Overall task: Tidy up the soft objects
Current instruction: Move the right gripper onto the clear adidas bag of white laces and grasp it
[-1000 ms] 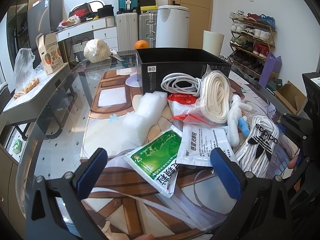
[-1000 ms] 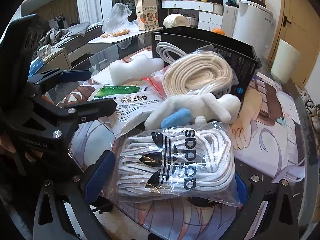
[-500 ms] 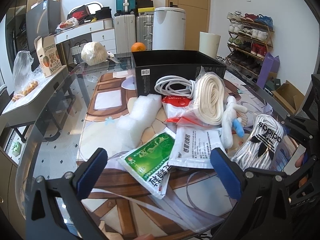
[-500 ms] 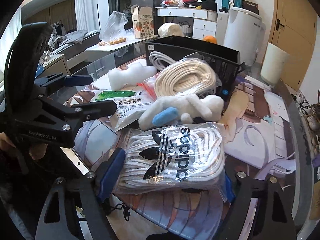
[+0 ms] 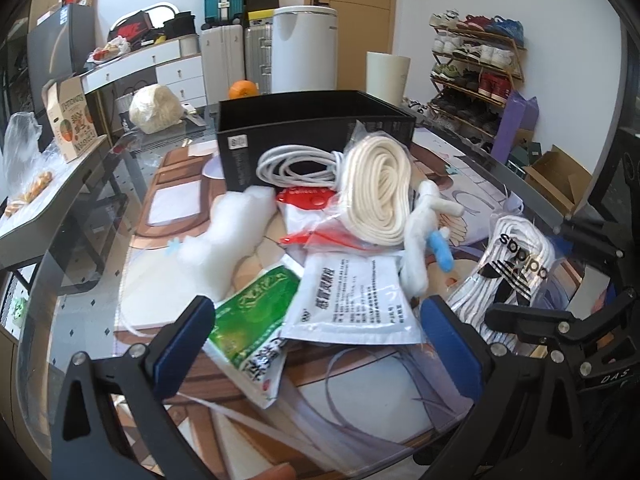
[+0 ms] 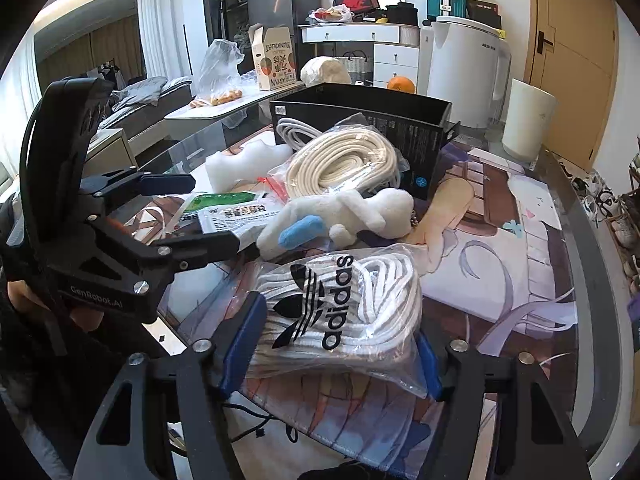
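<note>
A clear bag of white laces with an adidas logo (image 6: 340, 308) sits between the blue pads of my right gripper (image 6: 336, 352), which is shut on it; the same bag shows at the right of the left wrist view (image 5: 516, 268). Behind it lie a white plush toy with a blue part (image 6: 352, 212), a bagged coil of cream rope (image 6: 340, 160), a white foam piece (image 6: 244, 160) and a white cable (image 5: 292, 164). My left gripper (image 5: 316, 344) is open just above a green packet (image 5: 252, 320) and a white printed packet (image 5: 356, 300).
An open black box (image 5: 312, 120) stands behind the pile on the glass table with its printed mat (image 6: 500, 248). A red and clear bag (image 5: 308, 196) lies under the rope. An orange (image 5: 243, 89), a white bin (image 6: 464, 68) and a shoe rack (image 5: 476, 76) are further back.
My right gripper's jaws narrowed from wide open onto the adidas lace bag, and the bag's front has come up slightly. The left gripper has stayed open and nearly still.
</note>
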Tool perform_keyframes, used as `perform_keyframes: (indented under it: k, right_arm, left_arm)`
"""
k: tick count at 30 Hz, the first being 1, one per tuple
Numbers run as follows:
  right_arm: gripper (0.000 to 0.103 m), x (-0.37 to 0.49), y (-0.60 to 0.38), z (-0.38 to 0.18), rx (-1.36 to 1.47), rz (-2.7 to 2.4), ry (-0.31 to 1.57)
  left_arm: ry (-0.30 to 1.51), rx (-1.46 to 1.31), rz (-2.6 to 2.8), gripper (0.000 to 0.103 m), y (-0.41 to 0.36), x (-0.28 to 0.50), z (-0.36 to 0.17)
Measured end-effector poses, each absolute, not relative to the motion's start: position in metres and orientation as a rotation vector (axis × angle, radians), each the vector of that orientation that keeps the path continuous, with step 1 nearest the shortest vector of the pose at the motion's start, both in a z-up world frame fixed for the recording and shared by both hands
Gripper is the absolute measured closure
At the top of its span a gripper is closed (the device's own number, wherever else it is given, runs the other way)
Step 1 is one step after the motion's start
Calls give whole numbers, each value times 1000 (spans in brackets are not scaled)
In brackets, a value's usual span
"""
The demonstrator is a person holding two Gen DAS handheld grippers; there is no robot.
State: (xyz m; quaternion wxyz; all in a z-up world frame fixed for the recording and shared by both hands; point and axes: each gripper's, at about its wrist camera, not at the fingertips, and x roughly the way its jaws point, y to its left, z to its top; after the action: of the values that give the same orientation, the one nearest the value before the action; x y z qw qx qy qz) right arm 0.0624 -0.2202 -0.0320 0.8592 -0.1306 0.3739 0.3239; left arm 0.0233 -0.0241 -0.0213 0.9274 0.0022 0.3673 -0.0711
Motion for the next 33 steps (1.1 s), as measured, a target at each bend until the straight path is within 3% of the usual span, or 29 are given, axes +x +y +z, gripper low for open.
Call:
perform_keyframes:
  k: [2,9,16,29,31,33]
  right_arm:
    - [12,62,-222,-32,-306,633,771]
    - [7,64,-237,-27,-384,666,777]
    - [7,69,-236,-26,-656,824,763]
    - [7,86,-193,-39,-868,1162,762]
    - [17,91,-191,-40,-836,1218,804]
    - [33,93,-192,-38,-813,1240,831]
  left_arm:
    - [761,10,-156,0,-27,24,-23]
    - [775,18,-184,0,-36,30,-23]
    - [782,24,-169,0,-31,30,-23]
    - [807,33,-173,0,-29,34,-30]
    - [809,30,-175,0,-29,34,-30]
    - [811,21,-177,0,-28,35,-30]
